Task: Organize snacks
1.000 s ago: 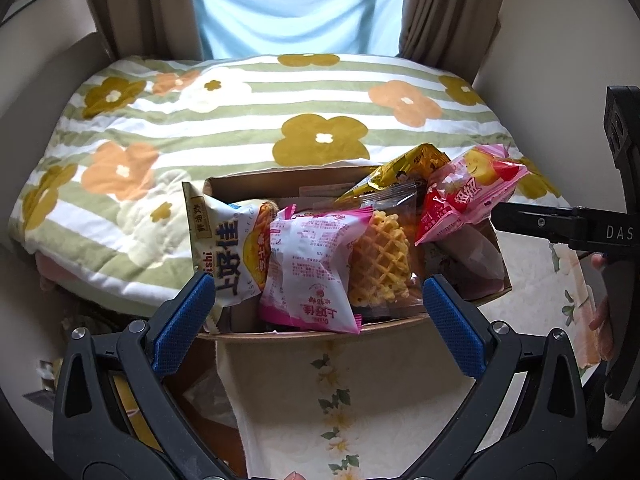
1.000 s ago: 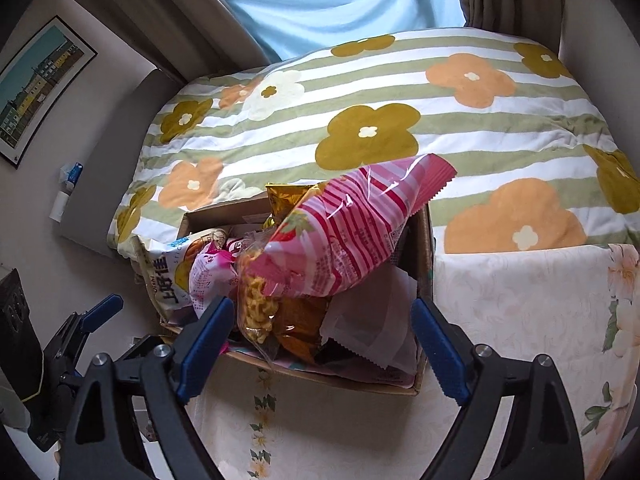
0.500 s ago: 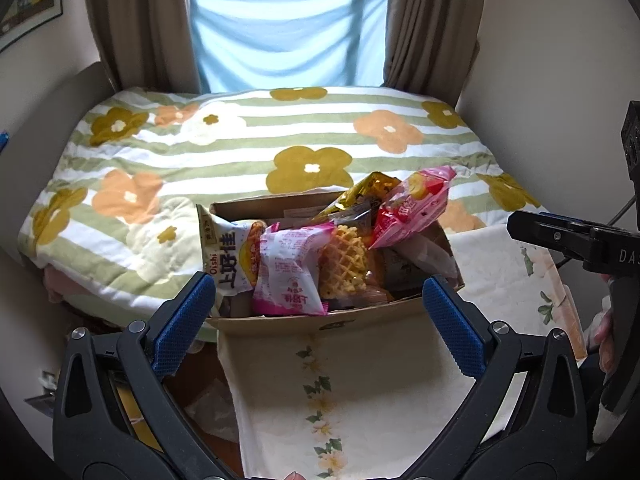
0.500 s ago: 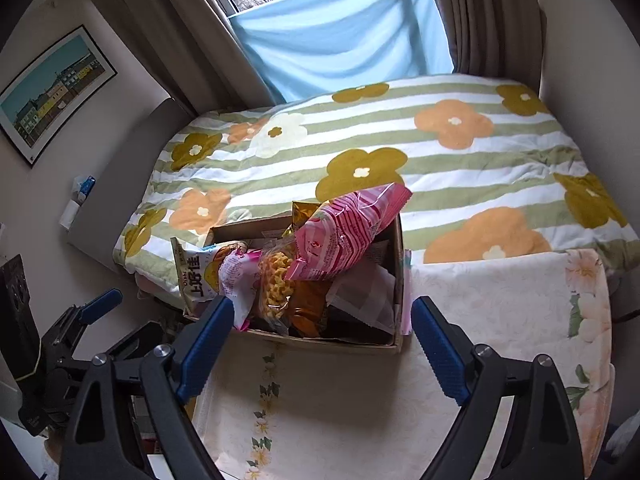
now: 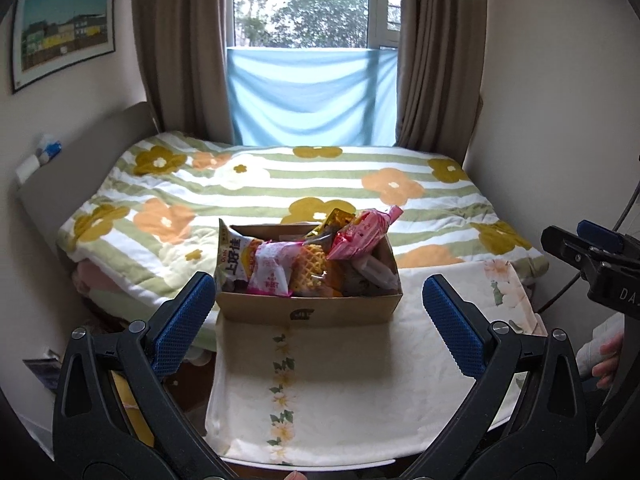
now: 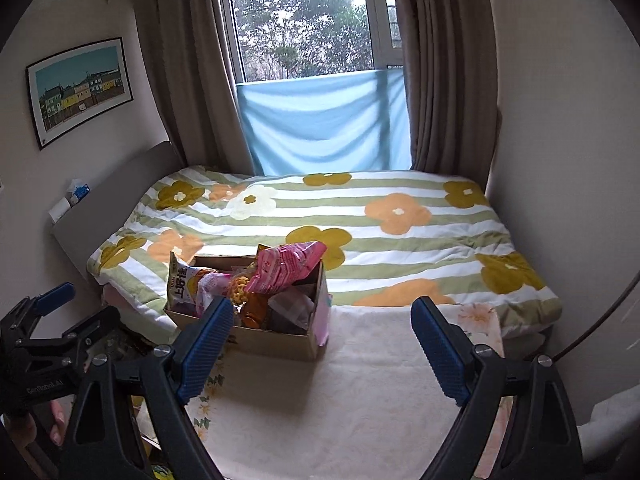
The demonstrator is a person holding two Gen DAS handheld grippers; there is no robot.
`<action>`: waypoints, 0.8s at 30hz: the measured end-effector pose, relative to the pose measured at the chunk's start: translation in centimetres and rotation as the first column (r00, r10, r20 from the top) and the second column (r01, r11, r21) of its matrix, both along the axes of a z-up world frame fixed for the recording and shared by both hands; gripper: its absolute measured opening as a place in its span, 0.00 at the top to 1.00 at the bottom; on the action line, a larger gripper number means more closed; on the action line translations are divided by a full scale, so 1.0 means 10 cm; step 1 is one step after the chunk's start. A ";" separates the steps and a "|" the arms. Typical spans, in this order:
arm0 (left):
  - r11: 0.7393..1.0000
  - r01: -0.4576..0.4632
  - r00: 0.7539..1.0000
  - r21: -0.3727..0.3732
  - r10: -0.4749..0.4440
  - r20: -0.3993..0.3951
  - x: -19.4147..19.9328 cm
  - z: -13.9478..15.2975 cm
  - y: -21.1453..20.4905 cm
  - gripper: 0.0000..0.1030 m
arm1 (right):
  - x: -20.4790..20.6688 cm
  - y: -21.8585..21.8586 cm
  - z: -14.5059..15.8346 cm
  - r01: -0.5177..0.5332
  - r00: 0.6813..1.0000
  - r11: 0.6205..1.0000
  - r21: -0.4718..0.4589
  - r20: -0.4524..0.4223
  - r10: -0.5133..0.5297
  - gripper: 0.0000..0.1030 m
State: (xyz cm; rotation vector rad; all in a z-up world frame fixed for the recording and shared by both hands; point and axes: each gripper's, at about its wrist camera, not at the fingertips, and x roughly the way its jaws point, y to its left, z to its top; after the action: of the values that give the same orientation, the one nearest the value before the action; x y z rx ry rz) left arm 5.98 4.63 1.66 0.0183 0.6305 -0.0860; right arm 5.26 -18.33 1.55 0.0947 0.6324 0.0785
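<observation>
Both tools, left point(image 5: 314, 316) and right point(image 6: 322, 344), hang empty with jaws apart above the desk point(image 5: 340, 392), the snack-filled cardboard box point(image 5: 308, 314) apparently packed, awaiting inspection.

The snack bag point(image 5: 234, 258) reads "Oishi 上好佳"; the left tool point(image 6: 44, 390) reads "GenRobot.AI".

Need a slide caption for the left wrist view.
Open left gripper faces a snack-filled cardboard box on a floral cloth, bed behind.
</observation>
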 end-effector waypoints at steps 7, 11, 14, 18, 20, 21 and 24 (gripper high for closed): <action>1.000 -0.019 0.997 0.011 0.019 0.070 -0.62 0.03 -0.23 0.00 | -0.63 -0.09 0.00 0.038 0.997 0.997 -0.071 0.073 -0.033 0.01; 1.000 -0.019 0.996 -0.008 0.019 0.085 -0.85 -0.02 -0.27 0.00 | -0.86 -0.11 -0.04 0.064 0.995 0.995 -0.070 0.080 -0.058 0.01; 1.000 -0.023 0.996 -0.018 0.025 0.088 -0.96 -0.03 -0.26 0.00 | -0.97 -0.16 -0.08 0.080 0.994 0.995 -0.061 0.080 -0.075 0.01; 0.999 -0.027 0.995 -0.025 0.030 0.098 -1.06 -0.02 -0.25 0.00 | -1.09 -0.21 -0.08 0.100 0.992 0.994 -0.053 0.089 -0.095 0.01; 0.999 -0.029 0.994 -0.028 0.031 0.103 -1.09 -0.02 -0.26 0.00 | -1.13 -0.22 -0.07 0.106 0.990 0.993 -0.057 0.096 -0.101 0.01; 0.999 -0.027 0.994 -0.028 0.030 0.103 -1.10 -0.02 -0.26 0.00 | -1.15 -0.22 -0.06 0.109 0.990 0.992 -0.061 0.100 -0.103 0.01; 0.999 -0.023 0.994 -0.025 0.026 0.108 -1.14 -0.01 -0.29 0.00 | -1.19 -0.23 -0.04 0.114 0.988 0.991 -0.068 0.109 -0.106 0.01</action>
State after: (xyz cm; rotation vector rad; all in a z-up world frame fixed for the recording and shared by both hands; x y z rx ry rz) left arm -5.39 1.69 1.54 -0.0075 0.5212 -0.0682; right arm -6.62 -20.61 1.17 0.0531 0.5228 -0.0463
